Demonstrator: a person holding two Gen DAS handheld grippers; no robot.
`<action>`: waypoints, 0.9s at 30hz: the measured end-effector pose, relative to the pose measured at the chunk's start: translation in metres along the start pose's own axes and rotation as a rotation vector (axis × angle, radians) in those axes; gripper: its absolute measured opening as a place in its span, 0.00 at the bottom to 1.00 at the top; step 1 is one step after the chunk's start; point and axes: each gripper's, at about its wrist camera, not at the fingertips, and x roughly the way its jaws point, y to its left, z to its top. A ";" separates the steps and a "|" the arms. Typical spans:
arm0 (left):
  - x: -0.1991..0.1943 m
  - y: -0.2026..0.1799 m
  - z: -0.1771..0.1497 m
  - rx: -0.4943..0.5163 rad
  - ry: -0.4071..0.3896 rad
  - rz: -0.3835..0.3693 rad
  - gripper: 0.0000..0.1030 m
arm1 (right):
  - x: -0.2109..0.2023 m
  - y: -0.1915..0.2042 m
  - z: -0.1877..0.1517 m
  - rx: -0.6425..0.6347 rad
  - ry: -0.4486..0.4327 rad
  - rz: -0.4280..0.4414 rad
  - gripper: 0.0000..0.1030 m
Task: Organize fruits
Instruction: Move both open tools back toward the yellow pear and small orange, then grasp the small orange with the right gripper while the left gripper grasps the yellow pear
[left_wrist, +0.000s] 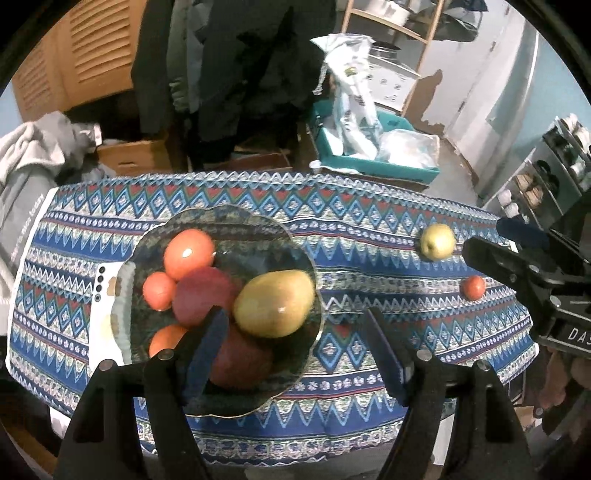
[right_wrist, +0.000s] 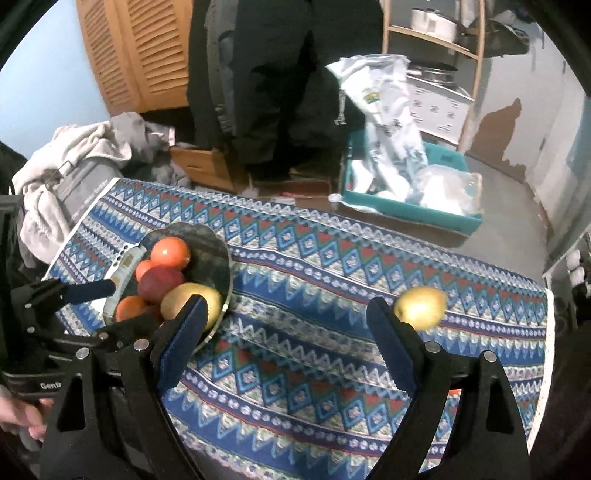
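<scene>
patterned tablecloth (left_wrist: 369, 229) covers table | glass bowl (left_wrist: 295, 236) left, holds mango (left_wrist: 274, 303), apples, oranges | left gripper (left_wrist: 295, 350) above bowl, jaws apart, empty | right gripper (right_wrist: 284, 343) jaws wide, empty | yellow apple (left_wrist: 437, 240) far right | small red fruit (left_wrist: 472, 287) near it

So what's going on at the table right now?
A person is sorting fruit into a glass bowl on a patterned tablecloth, with a handheld gripper in each hand. The bowl already holds several fruits, with a yellow-green mango on top. The left gripper hangs open above the bowl with nothing in it. The right gripper is also open and empty, near a yellow apple that sits on the cloth. A small red fruit lies loose too.
</scene>
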 end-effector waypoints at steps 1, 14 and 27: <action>-0.001 -0.003 0.000 0.007 -0.002 -0.001 0.75 | -0.002 -0.003 -0.002 0.000 -0.002 -0.008 0.86; -0.010 -0.055 0.004 0.108 -0.027 -0.015 0.78 | -0.030 -0.050 -0.030 0.051 -0.023 -0.049 0.86; 0.009 -0.105 0.004 0.209 0.001 -0.015 0.78 | -0.032 -0.113 -0.057 0.150 -0.001 -0.099 0.86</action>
